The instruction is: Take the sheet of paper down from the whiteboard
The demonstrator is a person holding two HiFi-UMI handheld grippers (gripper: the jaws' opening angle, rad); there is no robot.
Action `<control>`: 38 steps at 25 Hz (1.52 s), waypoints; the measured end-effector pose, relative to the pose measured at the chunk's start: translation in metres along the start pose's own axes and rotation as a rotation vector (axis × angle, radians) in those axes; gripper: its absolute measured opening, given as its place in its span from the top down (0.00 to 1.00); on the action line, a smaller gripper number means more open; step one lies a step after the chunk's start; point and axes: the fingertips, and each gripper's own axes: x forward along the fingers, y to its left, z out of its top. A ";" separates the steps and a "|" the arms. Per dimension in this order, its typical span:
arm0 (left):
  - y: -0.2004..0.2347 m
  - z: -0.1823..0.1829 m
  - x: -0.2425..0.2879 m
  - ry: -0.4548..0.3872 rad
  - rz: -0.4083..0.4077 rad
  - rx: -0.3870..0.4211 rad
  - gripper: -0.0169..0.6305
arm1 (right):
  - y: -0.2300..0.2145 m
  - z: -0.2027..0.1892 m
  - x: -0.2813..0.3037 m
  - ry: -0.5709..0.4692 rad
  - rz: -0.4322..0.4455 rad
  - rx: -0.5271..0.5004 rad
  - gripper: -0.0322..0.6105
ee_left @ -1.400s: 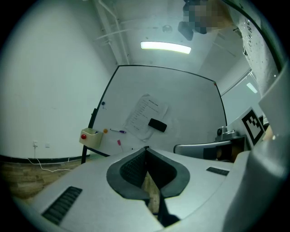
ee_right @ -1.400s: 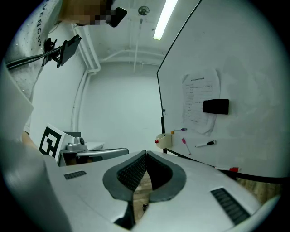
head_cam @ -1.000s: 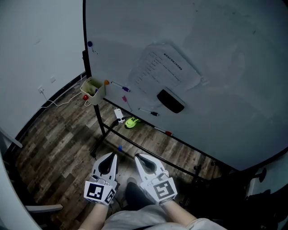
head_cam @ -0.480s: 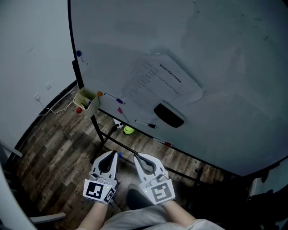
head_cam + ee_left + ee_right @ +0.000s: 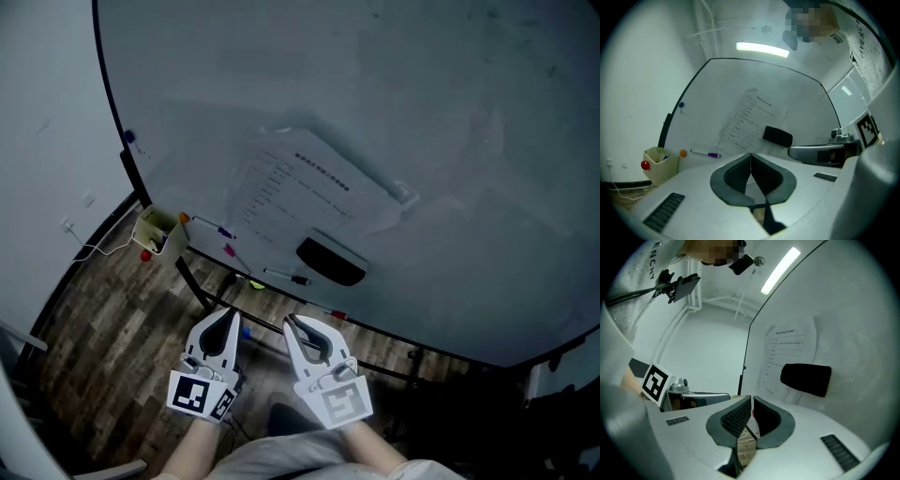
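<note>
White paper (image 5: 300, 202) hangs untouched on the far whiteboard (image 5: 422, 112); left claw (image 5: 228, 319) and right claw (image 5: 293, 324) closed, empty. Next: reach, open, pinch its edge.

My left claw (image 5: 228, 316) and right claw (image 5: 293, 324) hover closed at six o'clock. At twelve, the sheet of paper (image 5: 298, 195) hangs on the whiteboard (image 5: 450, 122).

White sheet (image 5: 300, 192), black print; black eraser (image 5: 330, 262); bin (image 5: 157, 231) perhaps cream; wood-grain floor (image 5: 103, 319).
</note>
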 end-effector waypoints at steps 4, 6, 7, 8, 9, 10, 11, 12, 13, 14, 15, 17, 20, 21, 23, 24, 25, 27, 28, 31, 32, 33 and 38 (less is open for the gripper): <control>-0.003 0.006 0.018 -0.011 -0.024 0.012 0.95 | -0.016 0.018 0.002 -0.044 -0.052 -0.011 0.92; -0.002 0.010 0.026 -0.020 -0.030 0.017 0.95 | -0.023 0.026 0.002 -0.054 -0.077 -0.025 0.92; -0.001 0.011 0.031 -0.025 -0.032 0.019 0.95 | -0.027 0.027 0.000 -0.050 -0.089 -0.036 0.92; 0.000 0.013 0.034 -0.030 -0.034 0.022 0.95 | -0.033 0.027 -0.003 -0.041 -0.101 -0.048 0.92; 0.001 0.014 0.038 -0.034 -0.035 0.025 0.95 | -0.038 0.028 -0.006 -0.032 -0.110 -0.061 0.91; 0.002 0.014 0.042 -0.038 -0.037 0.028 0.95 | -0.043 0.029 -0.008 -0.026 -0.117 -0.074 0.89; 0.004 0.015 0.045 -0.041 -0.037 0.032 0.95 | -0.049 0.030 -0.010 -0.023 -0.122 -0.085 0.83; 0.006 0.015 0.048 -0.043 -0.036 0.034 0.95 | -0.054 0.033 -0.012 -0.023 -0.129 -0.099 0.78; 0.008 0.014 0.052 -0.044 -0.035 0.035 0.95 | -0.059 0.035 -0.014 -0.023 -0.136 -0.117 0.78; 0.009 0.014 0.055 -0.045 -0.033 0.035 0.95 | -0.064 0.039 -0.017 -0.027 -0.144 -0.136 0.78; 0.010 0.014 0.058 -0.048 -0.032 0.035 0.95 | -0.068 0.042 -0.018 -0.034 -0.152 -0.155 0.78; 0.012 0.015 0.065 -0.056 -0.032 0.036 0.95 | -0.076 0.050 -0.018 -0.048 -0.169 -0.185 0.76; 0.010 0.017 0.072 -0.061 -0.049 0.034 0.95 | -0.081 0.053 -0.018 -0.041 -0.205 -0.231 0.72; 0.009 0.017 0.074 -0.060 -0.058 0.032 0.95 | -0.081 0.052 -0.018 -0.025 -0.215 -0.260 0.71; 0.007 0.018 0.078 -0.059 -0.073 0.034 0.95 | -0.082 0.045 -0.016 0.031 -0.231 -0.349 0.68; 0.006 0.019 0.079 -0.060 -0.078 0.036 0.95 | -0.081 0.041 -0.014 0.066 -0.235 -0.411 0.65; 0.006 0.019 0.080 -0.061 -0.083 0.037 0.95 | -0.080 0.039 -0.011 0.095 -0.239 -0.481 0.62; 0.006 0.019 0.080 -0.058 -0.092 0.036 0.95 | -0.077 0.041 -0.005 0.127 -0.253 -0.615 0.59; 0.007 0.019 0.080 -0.054 -0.095 0.035 0.95 | -0.076 0.041 -0.002 0.139 -0.260 -0.661 0.58; 0.012 0.019 0.081 -0.047 -0.102 0.029 0.95 | -0.074 0.037 0.004 0.181 -0.279 -0.730 0.56; 0.013 0.021 0.082 -0.048 -0.108 0.031 0.95 | -0.075 0.035 0.006 0.198 -0.288 -0.750 0.55; 0.014 0.023 0.083 -0.049 -0.114 0.035 0.95 | -0.076 0.034 0.008 0.218 -0.298 -0.775 0.54; 0.023 0.025 0.088 -0.046 -0.121 0.038 0.95 | -0.084 0.021 0.017 0.337 -0.322 -0.881 0.51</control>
